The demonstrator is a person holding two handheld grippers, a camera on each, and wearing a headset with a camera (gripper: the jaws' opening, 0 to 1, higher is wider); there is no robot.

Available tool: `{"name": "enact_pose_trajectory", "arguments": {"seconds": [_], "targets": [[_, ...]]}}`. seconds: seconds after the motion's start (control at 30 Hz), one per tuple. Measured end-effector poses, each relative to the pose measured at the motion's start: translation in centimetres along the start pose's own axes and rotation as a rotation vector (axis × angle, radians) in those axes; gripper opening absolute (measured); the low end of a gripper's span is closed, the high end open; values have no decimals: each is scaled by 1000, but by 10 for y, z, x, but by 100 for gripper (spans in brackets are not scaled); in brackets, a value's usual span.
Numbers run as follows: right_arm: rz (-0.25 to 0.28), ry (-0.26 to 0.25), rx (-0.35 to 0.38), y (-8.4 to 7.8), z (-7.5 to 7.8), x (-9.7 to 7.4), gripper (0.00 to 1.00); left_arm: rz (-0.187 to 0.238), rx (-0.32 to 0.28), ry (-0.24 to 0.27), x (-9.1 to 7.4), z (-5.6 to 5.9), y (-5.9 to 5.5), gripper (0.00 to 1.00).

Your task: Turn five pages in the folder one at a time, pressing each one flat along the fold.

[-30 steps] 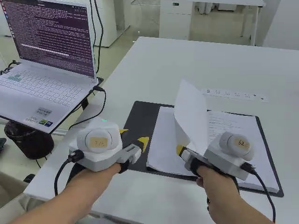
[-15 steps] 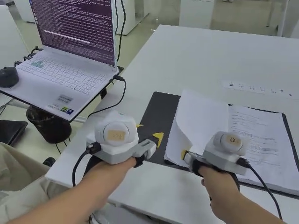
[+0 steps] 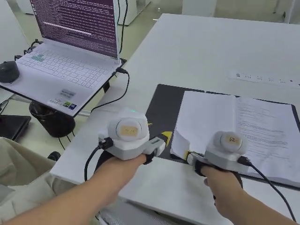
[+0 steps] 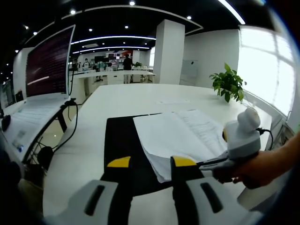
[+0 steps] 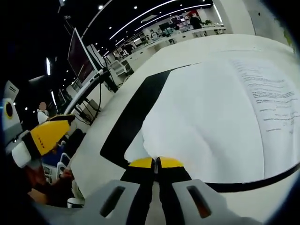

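Laptop (image 3: 70, 47) is open off to the left, past the edge of the white table (image 3: 197, 47). The left gripper (image 3: 158, 132) hovers just off the near-left corner of the black folder (image 3: 161, 105), with its jaws apart and nothing between them. The folder lies open flat on the table with a stack of paper (image 3: 267, 131) inside, printed text facing up on the right half. A blank page (image 3: 206, 122) lies across the left half. The right gripper (image 3: 188, 155) is clamped on that page's near edge, jaws pinched tight on it. A power strip (image 3: 265, 78) sits further back on the right.
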State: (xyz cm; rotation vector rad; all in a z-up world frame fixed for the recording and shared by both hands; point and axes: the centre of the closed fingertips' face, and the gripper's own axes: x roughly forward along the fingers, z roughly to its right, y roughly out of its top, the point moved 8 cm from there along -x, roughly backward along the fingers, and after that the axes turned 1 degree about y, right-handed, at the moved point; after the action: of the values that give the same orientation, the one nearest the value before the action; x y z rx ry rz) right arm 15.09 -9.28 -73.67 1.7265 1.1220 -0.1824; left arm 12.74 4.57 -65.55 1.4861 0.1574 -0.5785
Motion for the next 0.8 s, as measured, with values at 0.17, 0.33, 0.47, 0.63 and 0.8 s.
{"name": "enact_pose_trajectory", "arguments": {"seconds": [0.17,0.33,0.47,0.63,0.8], "targets": [[-10,64,-19,-3,-8,-11,7,-19,18,-32,14,11,-2,31],[-1,74,-31,-2,-1,-23,1,-39,42,-64,30,25,-6,31],[44,76,-10,7,12,-37,0,-82,83,-89,47,37,-18,31],[86,36,-11,21,38,-47,0,-126,110,-101,60,48,-35,30],[105,10,-11,30,64,-51,0,-153,115,-71,68,48,-51,30]]}}
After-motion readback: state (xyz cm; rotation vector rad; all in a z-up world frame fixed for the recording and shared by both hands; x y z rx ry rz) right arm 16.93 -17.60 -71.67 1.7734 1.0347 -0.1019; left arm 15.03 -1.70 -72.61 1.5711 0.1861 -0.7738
